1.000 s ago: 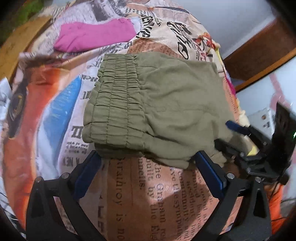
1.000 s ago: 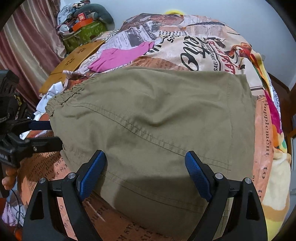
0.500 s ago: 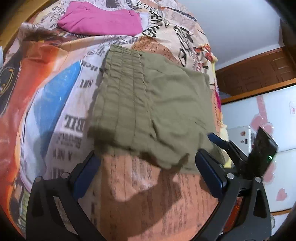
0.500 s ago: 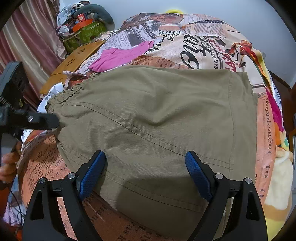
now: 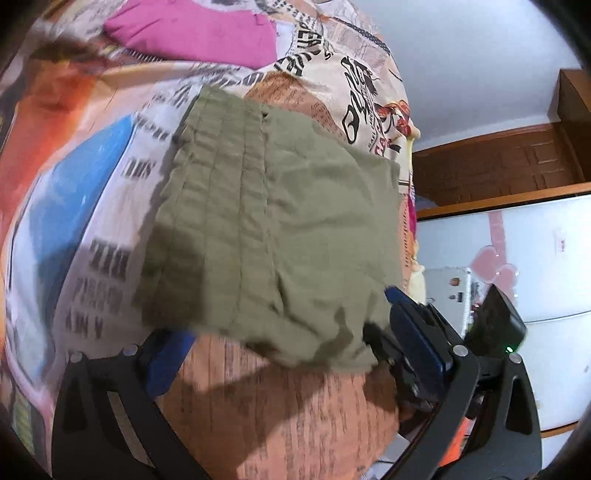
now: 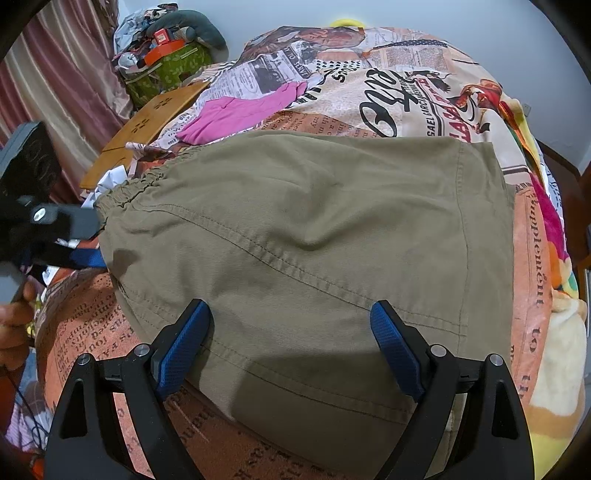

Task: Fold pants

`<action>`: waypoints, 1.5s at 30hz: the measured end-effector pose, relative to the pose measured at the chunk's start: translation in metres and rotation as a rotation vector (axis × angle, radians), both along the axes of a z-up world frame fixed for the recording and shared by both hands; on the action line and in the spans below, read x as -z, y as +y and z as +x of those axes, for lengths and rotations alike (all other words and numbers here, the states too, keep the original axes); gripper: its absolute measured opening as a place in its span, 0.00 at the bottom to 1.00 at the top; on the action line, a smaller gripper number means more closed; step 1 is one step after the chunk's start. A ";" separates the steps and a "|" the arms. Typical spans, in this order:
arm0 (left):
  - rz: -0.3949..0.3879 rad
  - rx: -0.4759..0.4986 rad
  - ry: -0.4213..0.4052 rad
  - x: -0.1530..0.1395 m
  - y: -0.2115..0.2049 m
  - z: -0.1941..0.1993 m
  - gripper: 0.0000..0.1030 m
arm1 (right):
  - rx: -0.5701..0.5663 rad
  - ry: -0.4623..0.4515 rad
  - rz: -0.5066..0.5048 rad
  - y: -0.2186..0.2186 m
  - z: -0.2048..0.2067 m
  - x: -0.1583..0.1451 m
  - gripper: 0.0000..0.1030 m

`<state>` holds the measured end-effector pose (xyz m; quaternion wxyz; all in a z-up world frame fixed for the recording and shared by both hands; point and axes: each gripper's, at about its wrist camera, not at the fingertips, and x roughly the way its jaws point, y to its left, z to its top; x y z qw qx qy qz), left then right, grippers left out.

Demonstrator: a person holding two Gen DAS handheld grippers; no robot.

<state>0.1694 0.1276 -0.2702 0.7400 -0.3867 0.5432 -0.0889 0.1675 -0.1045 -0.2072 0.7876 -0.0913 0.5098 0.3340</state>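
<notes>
We see the olive pants (image 6: 303,251) lying folded into a compact block on the bed's newspaper-print bedspread (image 6: 406,96), filling the middle of the right wrist view; the gathered elastic waistband (image 6: 136,192) sits at the left edge of the frame. Our right claw (image 6: 291,343) stands wide, its blue pads (image 6: 395,347) spread over the near edge of the pants at the bottom of the frame, with nothing held between them.

In the left wrist view the picture is blurred. The pants (image 5: 280,236) occupy the centre, the ribbed waistband (image 5: 218,192) to the left. Our left claw (image 5: 295,354) is also spread wide at the bottom of the frame, just beside the near edge of the fabric and gripping nothing. The right claw (image 5: 413,332) shows at lower right, against the pants' corner. A pink garment (image 5: 199,33) lies at the upper left, apart from the pants.
</notes>
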 end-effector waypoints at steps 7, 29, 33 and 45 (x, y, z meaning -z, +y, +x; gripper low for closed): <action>0.348 -0.030 -0.040 -0.010 -0.017 0.008 0.46 | -0.001 0.004 0.005 -0.001 0.001 0.001 0.85; 1.013 -0.096 -0.262 -0.081 -0.013 -0.044 0.33 | 0.058 -0.009 -0.001 -0.042 -0.015 -0.010 0.85; 1.059 -0.065 -0.357 -0.104 -0.040 -0.039 0.29 | 0.082 0.017 0.008 -0.048 -0.015 -0.004 0.85; 0.935 0.168 -0.551 -0.143 -0.126 -0.006 0.21 | 0.097 0.032 0.059 -0.052 -0.018 0.001 0.86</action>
